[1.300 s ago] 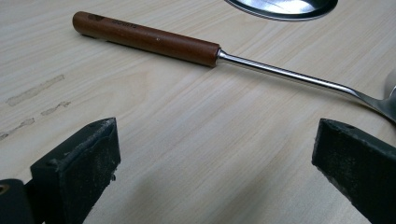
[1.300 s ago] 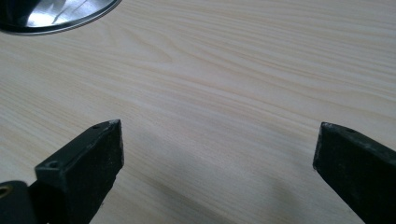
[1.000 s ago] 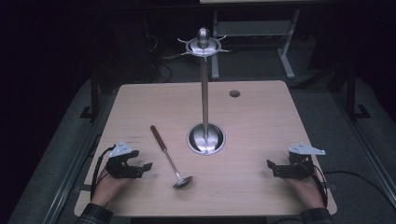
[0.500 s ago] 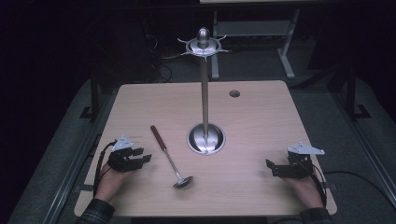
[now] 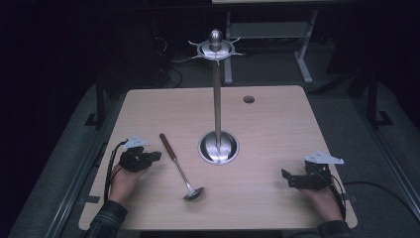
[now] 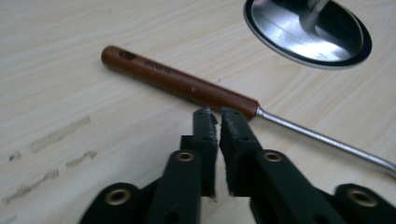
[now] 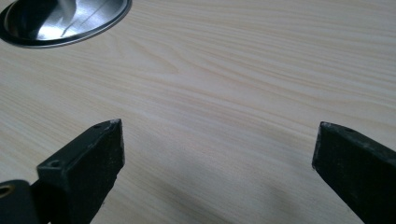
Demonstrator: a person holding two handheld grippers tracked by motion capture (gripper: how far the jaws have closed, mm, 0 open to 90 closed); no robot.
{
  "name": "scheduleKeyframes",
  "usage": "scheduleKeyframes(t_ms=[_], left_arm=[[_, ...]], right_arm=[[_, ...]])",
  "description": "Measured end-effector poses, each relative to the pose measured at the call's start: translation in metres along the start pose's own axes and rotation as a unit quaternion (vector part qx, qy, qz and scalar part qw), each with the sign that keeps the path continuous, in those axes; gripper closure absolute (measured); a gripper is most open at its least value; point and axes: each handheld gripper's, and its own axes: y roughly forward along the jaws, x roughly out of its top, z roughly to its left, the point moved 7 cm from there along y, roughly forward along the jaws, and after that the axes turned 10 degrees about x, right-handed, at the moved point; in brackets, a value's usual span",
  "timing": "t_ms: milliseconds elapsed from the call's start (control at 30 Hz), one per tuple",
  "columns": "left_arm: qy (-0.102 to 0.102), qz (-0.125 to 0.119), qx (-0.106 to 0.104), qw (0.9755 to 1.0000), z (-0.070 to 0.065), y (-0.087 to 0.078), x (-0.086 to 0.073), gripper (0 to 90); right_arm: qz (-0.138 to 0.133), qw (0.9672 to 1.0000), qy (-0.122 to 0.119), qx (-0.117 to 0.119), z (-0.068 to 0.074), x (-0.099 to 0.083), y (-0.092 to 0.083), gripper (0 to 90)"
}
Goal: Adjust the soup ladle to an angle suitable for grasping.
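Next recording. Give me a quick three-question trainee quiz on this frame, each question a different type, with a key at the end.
1. True or false: the left gripper has the ladle clamped between its jaws.
2. Multiple choice: where does the ladle's brown handle lie? A) on the table, in front of the left gripper's tips; B) hung on the stand; C) between the right gripper's jaws.
3. In a few words: how do the right gripper's jaws stand?

Key
1. False. The jaws are shut on nothing, just short of the handle.
2. A.
3. Wide open over bare tabletop.
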Motion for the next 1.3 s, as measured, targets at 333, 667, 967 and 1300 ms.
scheduleKeyframes(t_ms=[333,667,967,1300], left_arm=[[-0.001,-0.006,0.011,0.9999,0.000,0.016,0.013,89.8],[0.009,0.014,0.027,0.9995,-0.002,0.036,0.015,89.7],[0.014,0.021,0.022,0.9994,-0.010,0.052,0.018,89.7],[0.025,0.013,0.006,0.9996,-0.027,0.064,0.033,89.8]], right_arm=[[-0.002,1.0000,-0.005,0.002,0.003,0.003,0.003,5.1],[-0.003,1.0000,-0.004,0.003,0.002,0.003,0.003,5.5],[-0.005,1.0000,-0.002,0.003,0.001,0.003,0.002,5.7],[-0.006,1.0000,-0.001,0.003,0.001,0.003,0.002,5.8]])
